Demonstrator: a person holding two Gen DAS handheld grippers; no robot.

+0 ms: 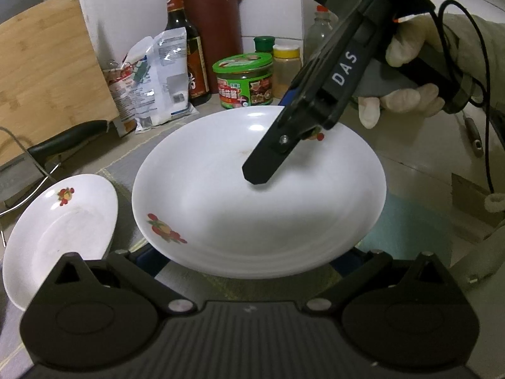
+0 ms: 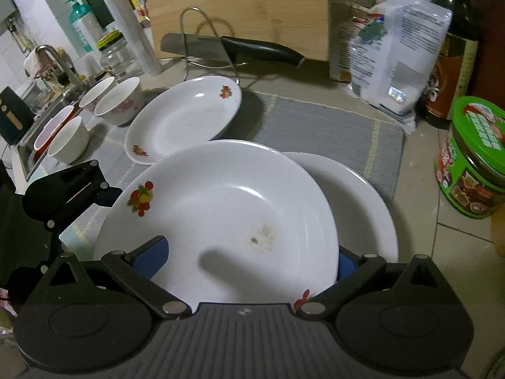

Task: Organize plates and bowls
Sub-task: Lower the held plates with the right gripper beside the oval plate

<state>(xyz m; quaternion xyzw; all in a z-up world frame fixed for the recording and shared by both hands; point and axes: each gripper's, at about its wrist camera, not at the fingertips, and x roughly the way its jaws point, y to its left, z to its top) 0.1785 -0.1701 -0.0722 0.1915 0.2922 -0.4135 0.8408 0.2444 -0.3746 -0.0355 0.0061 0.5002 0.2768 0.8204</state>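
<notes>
A white plate (image 2: 221, 208) with fruit prints is seen tilted above a second plate (image 2: 363, 202), its near rim lying between the blue pads (image 2: 151, 259) of the right hand-held gripper (image 2: 249, 284), which is clamped on that rim. In the left wrist view the same plate is gripped at its far rim by the right hand-held gripper, held by a gloved hand (image 1: 407, 72). The left hand-held gripper (image 1: 249, 262) is set wide, the plate's near edge lying over the gap; contact cannot be told. A third plate (image 2: 186, 120) is seen farther left on a grey mat (image 2: 315, 126). Four bowls (image 2: 118, 101) are grouped at far left beside a sink (image 2: 28, 145). A green tin (image 2: 470, 158) stands at right on the surface (image 2: 442, 237).
</notes>
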